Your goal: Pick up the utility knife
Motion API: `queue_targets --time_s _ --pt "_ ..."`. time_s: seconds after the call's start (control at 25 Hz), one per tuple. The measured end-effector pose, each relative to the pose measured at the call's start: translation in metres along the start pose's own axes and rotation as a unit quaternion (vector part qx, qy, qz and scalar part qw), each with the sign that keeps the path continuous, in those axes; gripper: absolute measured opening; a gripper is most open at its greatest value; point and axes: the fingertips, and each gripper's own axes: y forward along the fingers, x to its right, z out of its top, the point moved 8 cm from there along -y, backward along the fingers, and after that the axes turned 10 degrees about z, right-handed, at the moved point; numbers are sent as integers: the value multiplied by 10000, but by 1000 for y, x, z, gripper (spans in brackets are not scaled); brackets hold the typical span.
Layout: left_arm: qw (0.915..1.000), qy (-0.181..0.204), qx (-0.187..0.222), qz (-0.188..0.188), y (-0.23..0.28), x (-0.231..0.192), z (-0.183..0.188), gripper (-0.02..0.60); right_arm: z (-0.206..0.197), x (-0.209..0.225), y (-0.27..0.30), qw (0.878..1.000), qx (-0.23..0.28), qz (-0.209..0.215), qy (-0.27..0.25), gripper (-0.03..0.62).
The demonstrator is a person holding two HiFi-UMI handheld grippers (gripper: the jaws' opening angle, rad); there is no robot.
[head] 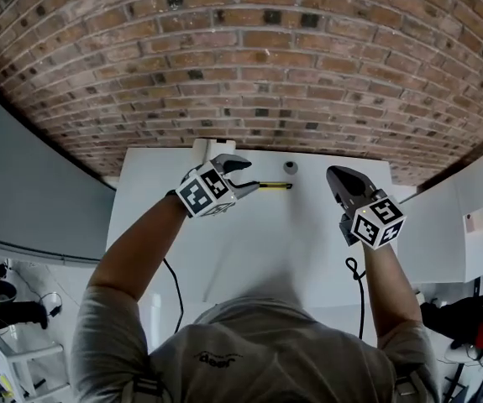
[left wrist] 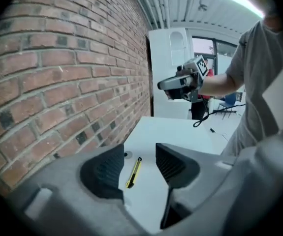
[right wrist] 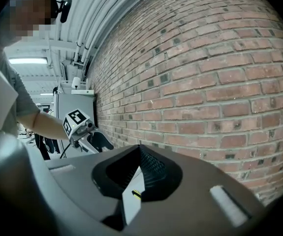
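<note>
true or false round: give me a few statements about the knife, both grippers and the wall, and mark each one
1. The utility knife lies flat on the white table. True.
2. The left gripper is clamped on the knife. False: its jaws stand apart, and the knife lies on the table ahead of them, not gripped.
3. The right gripper carries the knife. False: its jaws are together with nothing held between them.
4. A brick wall stands behind the table. True.
</note>
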Motion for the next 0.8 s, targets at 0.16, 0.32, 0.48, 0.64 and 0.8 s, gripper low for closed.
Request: queue_targets --time_s 0.16,0.32,0.48,0.64,0.8 --pt "9958 487 -626 -454 54 -11 -13 201 -24 25 14 9999 -91 -11 83 9" --pt "9856 861 -1179 -852 102 -16 -30 201 -52 50 29 9997 -214 -29 131 9" --pt "9712 1125 -1733 -1185 145 -14 -56 201 -77 71 44 9993 -313 -16 217 9" --pt "9583 1300 -2134 -1389 186 -11 -84 201 -98 87 58 9990 -370 -5 252 9" --pt "9531 1385 -2230 -1504 219 -8 -97 202 -119 98 66 9984 -413 8 375 9"
